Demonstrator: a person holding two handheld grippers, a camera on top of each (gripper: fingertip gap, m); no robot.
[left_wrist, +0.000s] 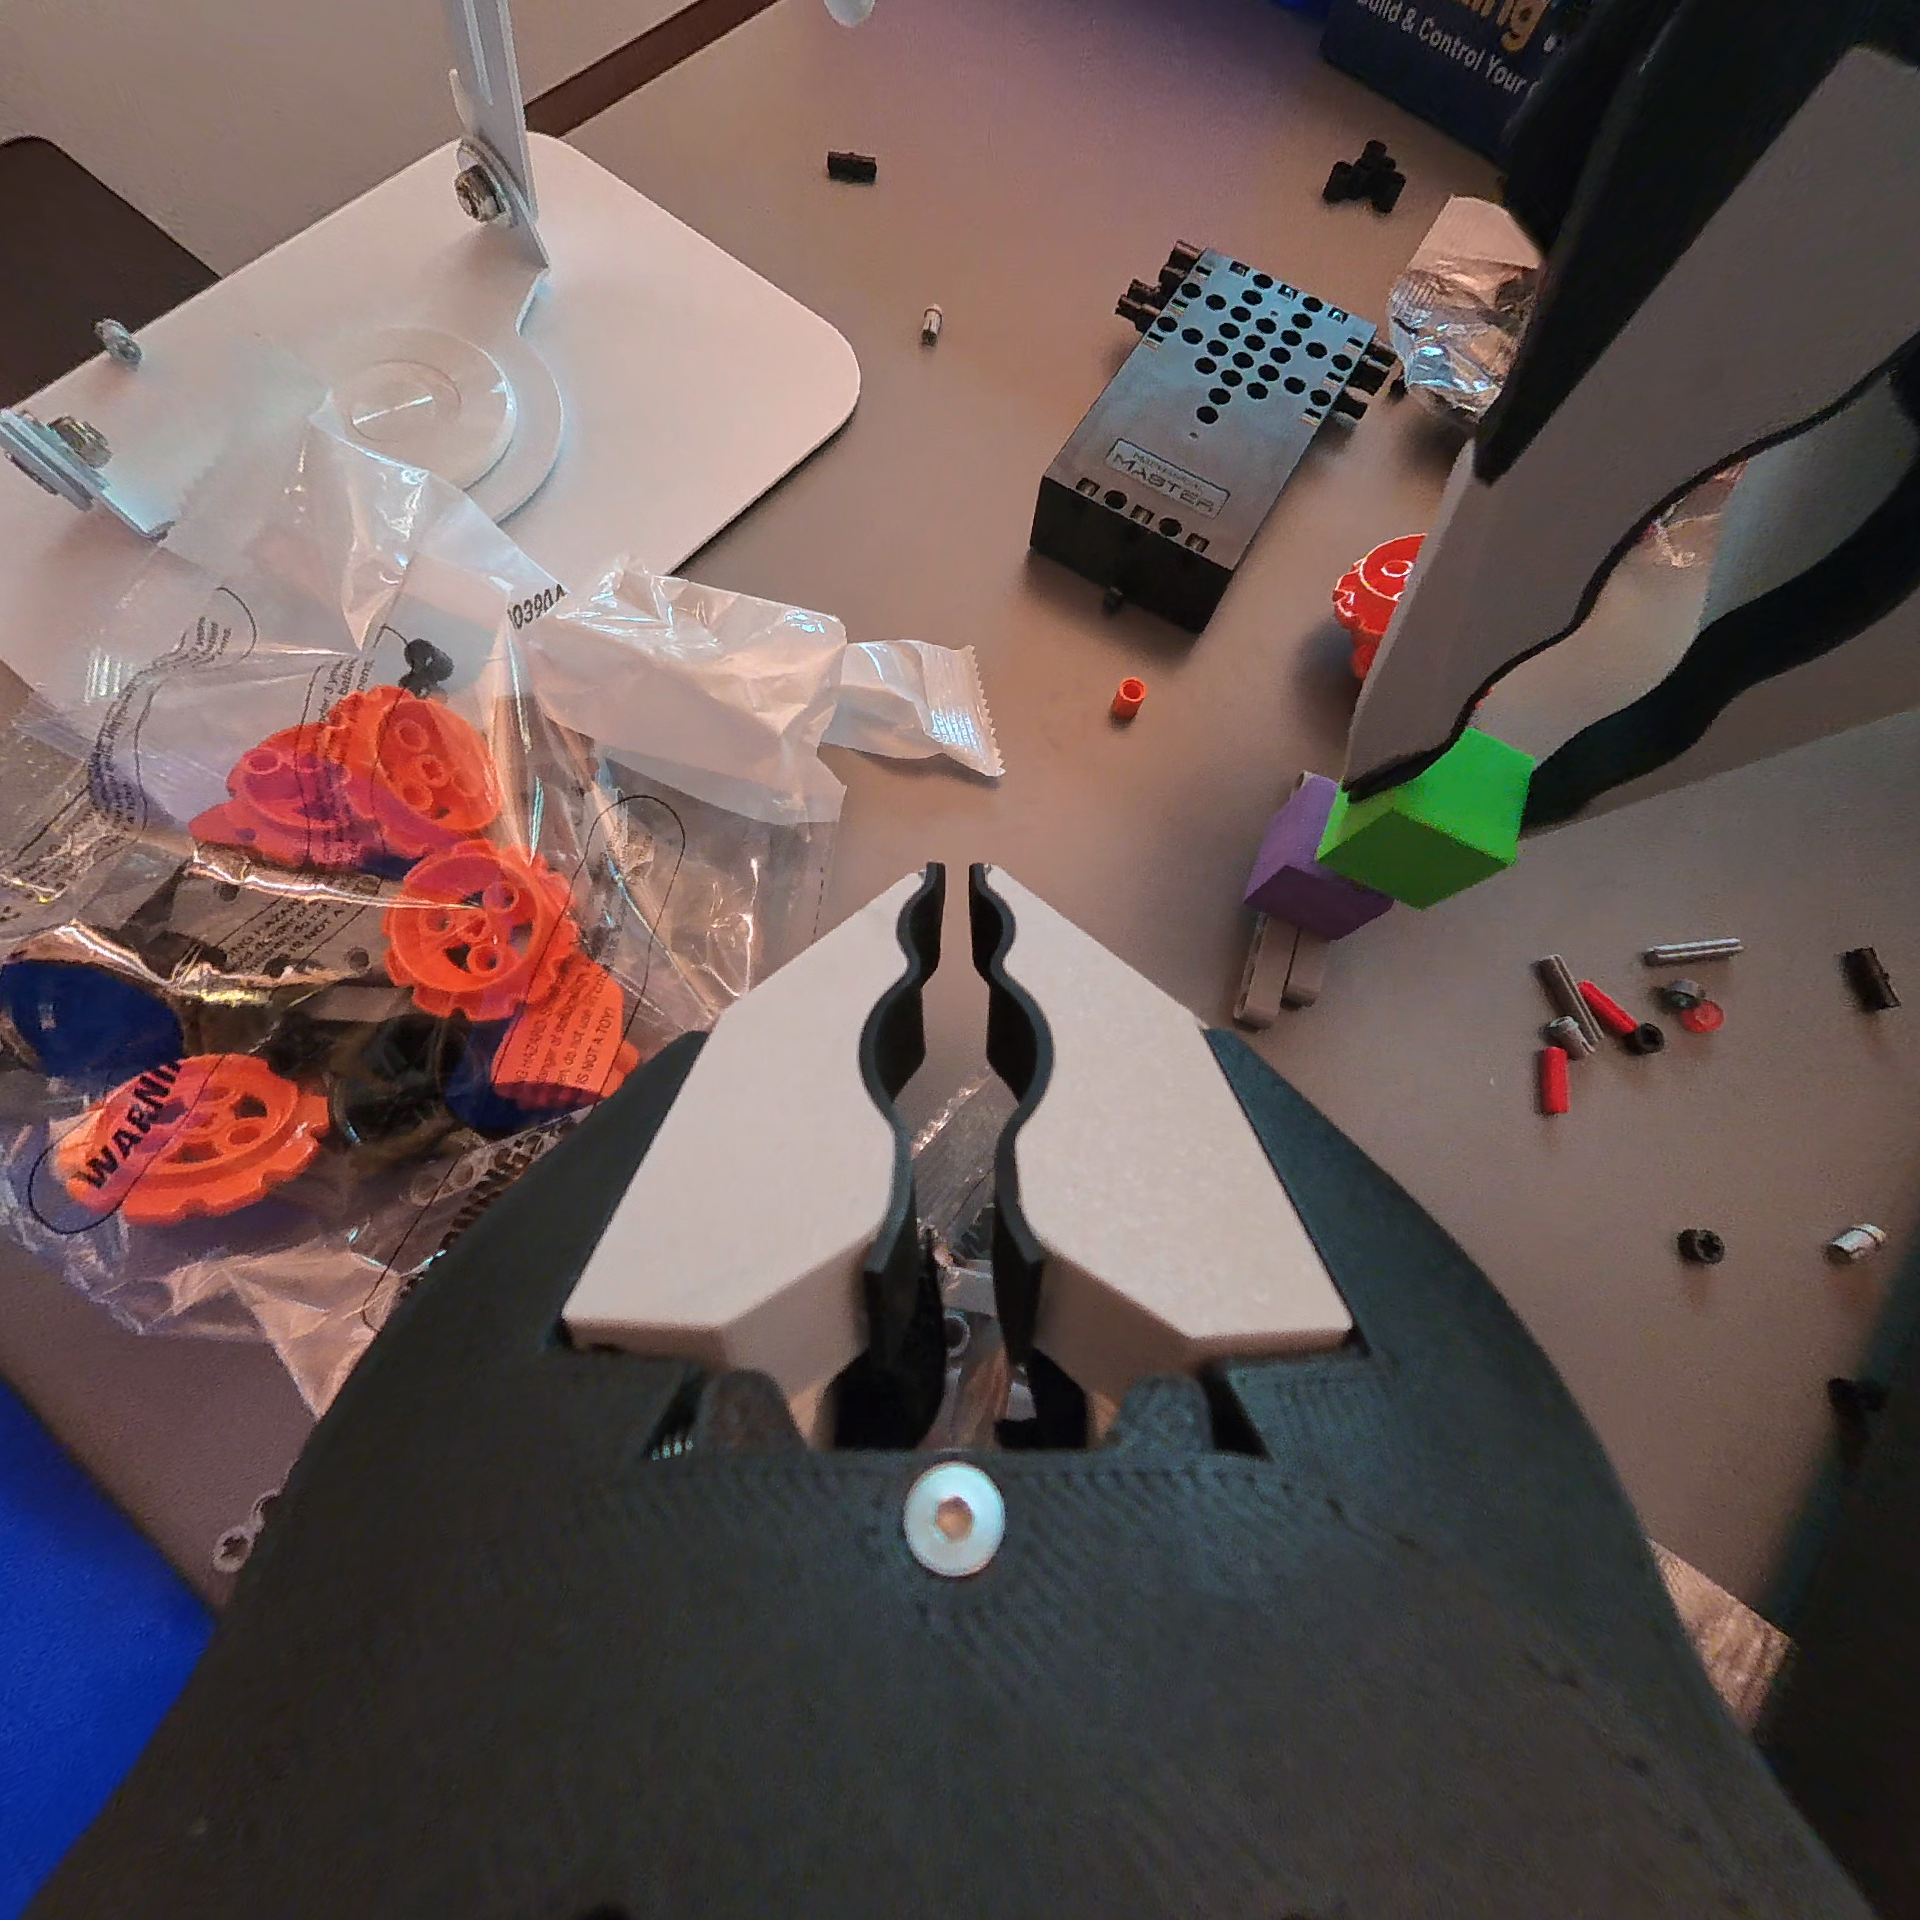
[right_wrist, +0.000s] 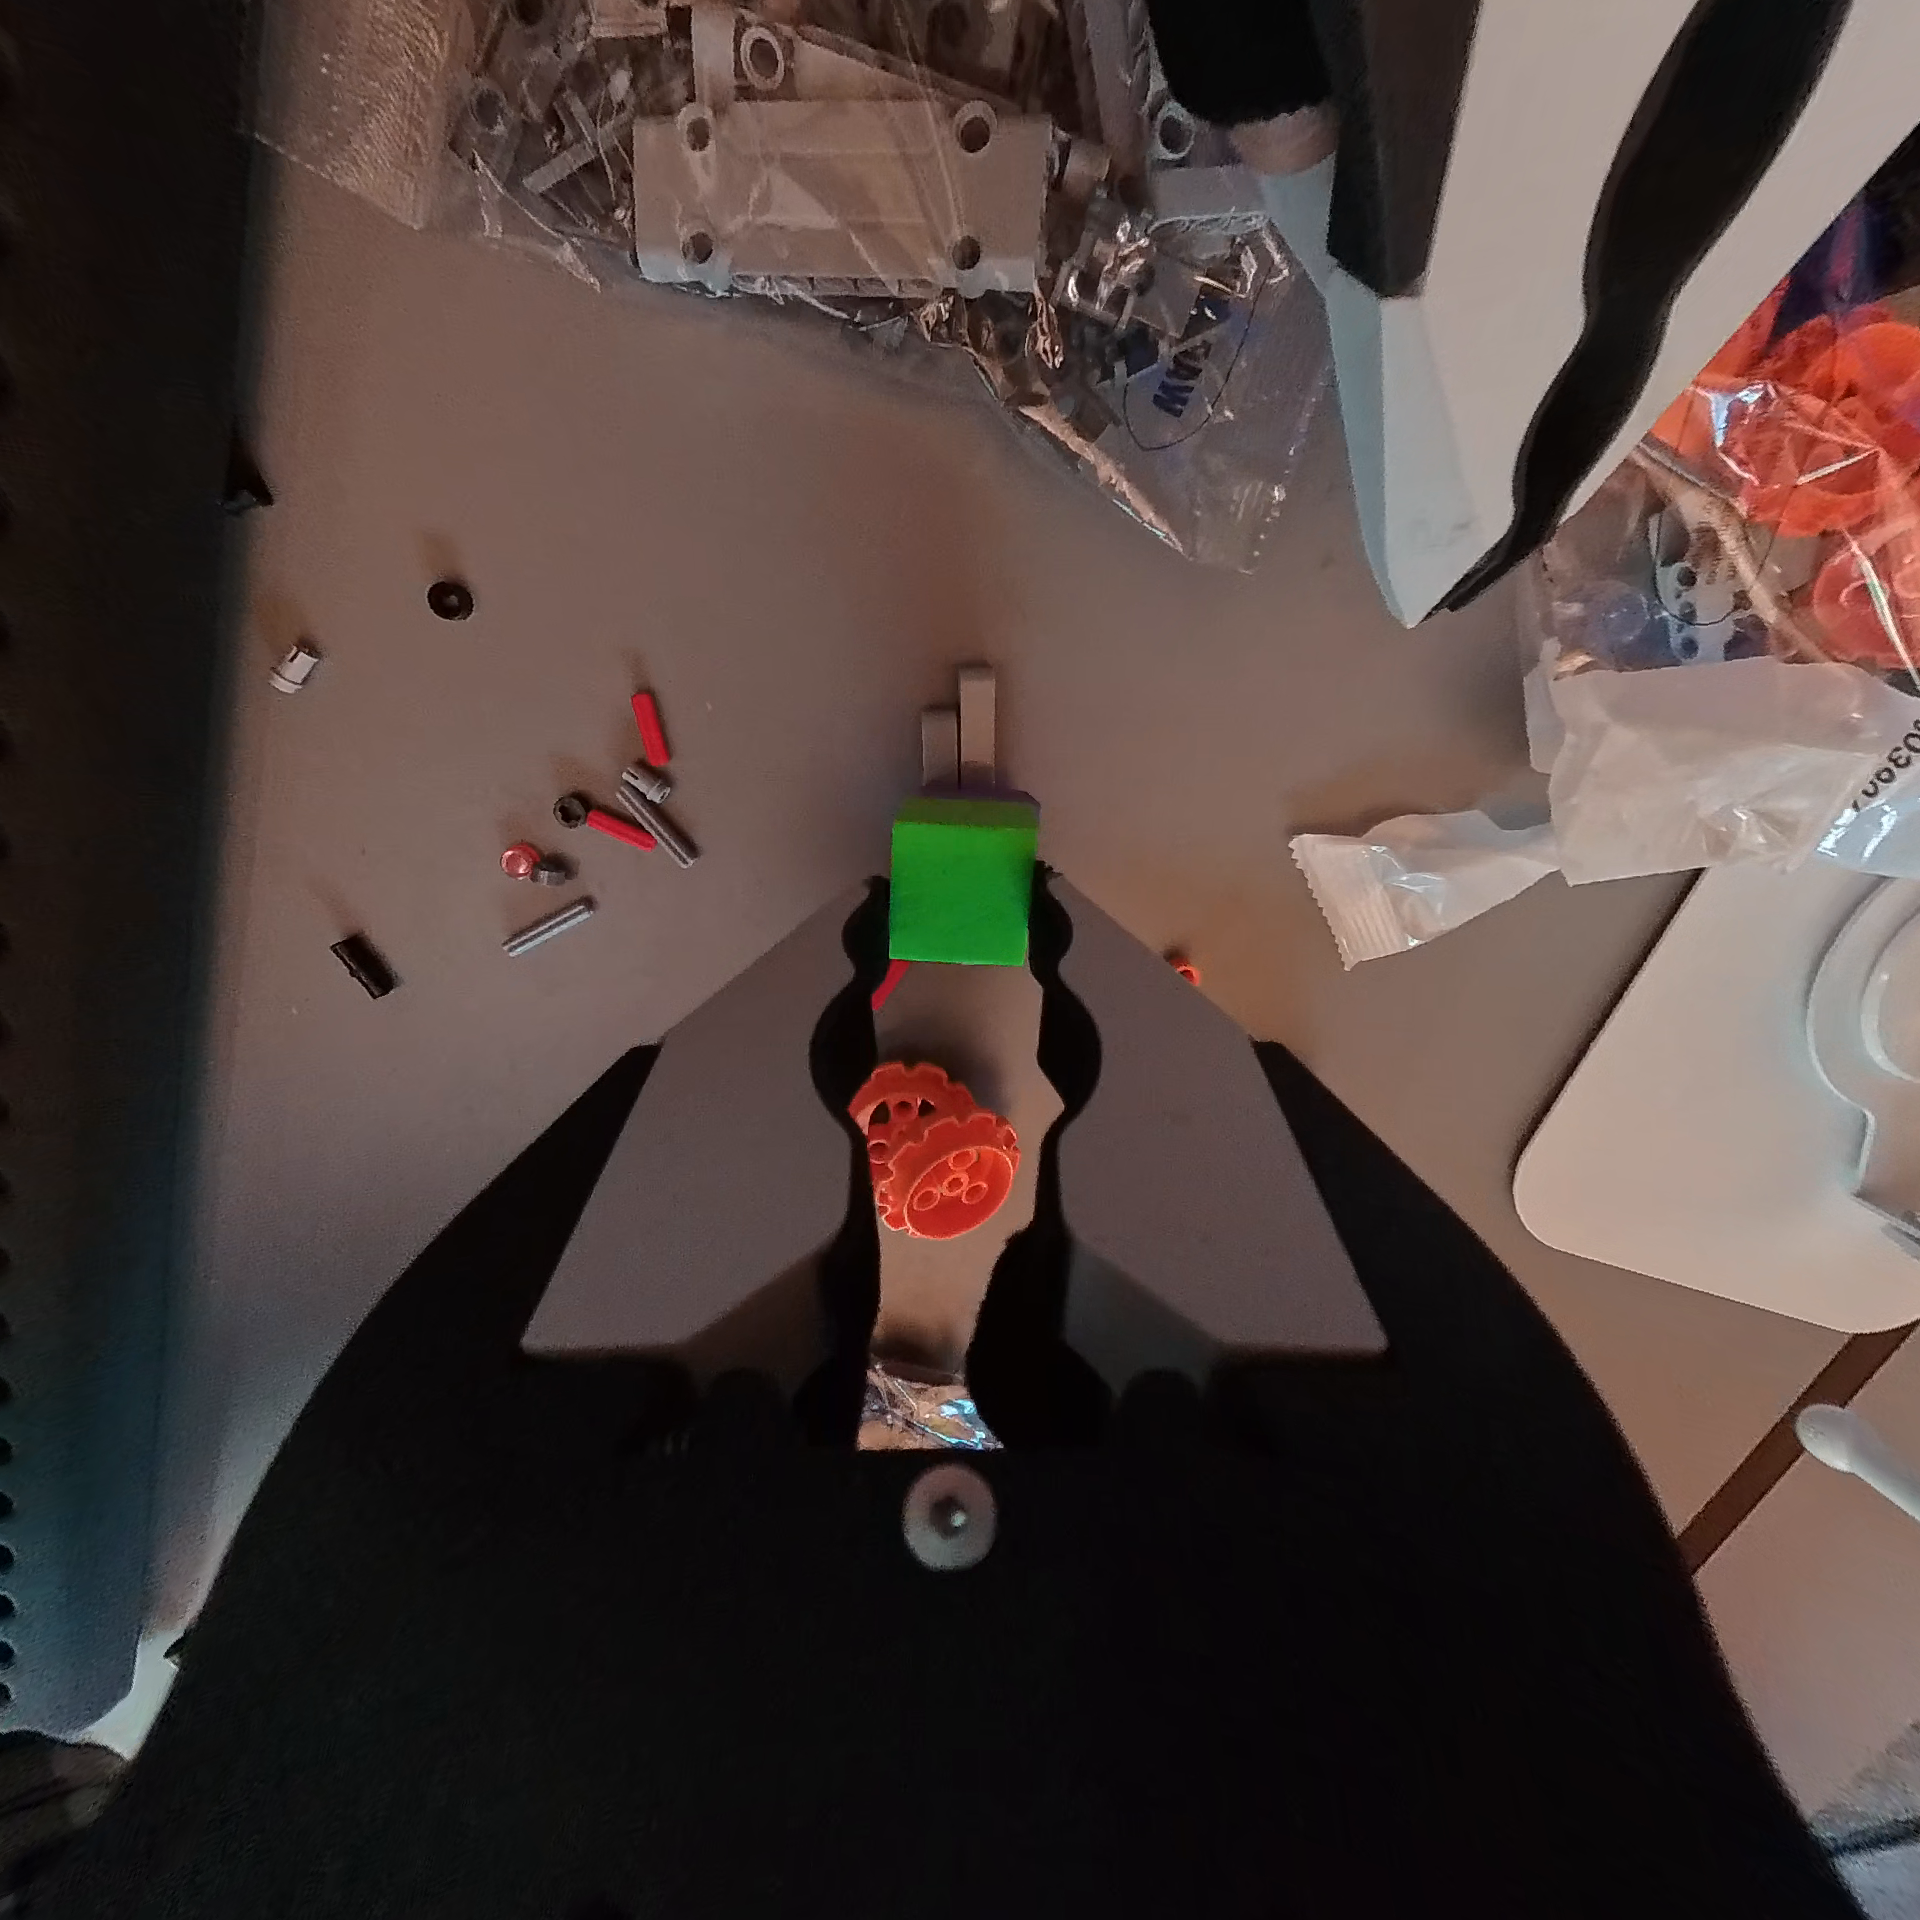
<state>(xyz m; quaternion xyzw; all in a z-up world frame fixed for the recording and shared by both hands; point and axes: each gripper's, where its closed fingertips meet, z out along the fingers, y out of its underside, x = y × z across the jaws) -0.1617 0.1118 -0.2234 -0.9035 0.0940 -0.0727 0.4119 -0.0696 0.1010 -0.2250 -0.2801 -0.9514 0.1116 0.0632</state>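
Note:
My right gripper (right_wrist: 961, 902) is shut on a green cube (right_wrist: 958, 891), gripping its two sides at the fingertips. The cube sits on or just above a purple block (left_wrist: 1304, 878), which lies across two grey beams (left_wrist: 1280, 971) on the table. Only a purple sliver (right_wrist: 966, 795) shows in the right wrist view. In the left wrist view the right gripper (left_wrist: 1449, 795) comes in from the upper right with the green cube (left_wrist: 1439, 836). My left gripper (left_wrist: 961, 883) is shut and empty, hovering left of the blocks beside a plastic bag of orange gears (left_wrist: 457, 914).
A black hub box (left_wrist: 1195, 436) lies beyond the blocks, and an orange wheel (right_wrist: 935, 1164) lies under the right gripper. Loose red, grey and black pins (left_wrist: 1600, 1013) are scattered to the right. A white stand base (left_wrist: 644, 343) and a bag of grey parts (right_wrist: 883, 208) lie nearby. The left gripper is farther from the orange wheel (right_wrist: 935, 1164), some 15 cm, than the right, some 8 cm.

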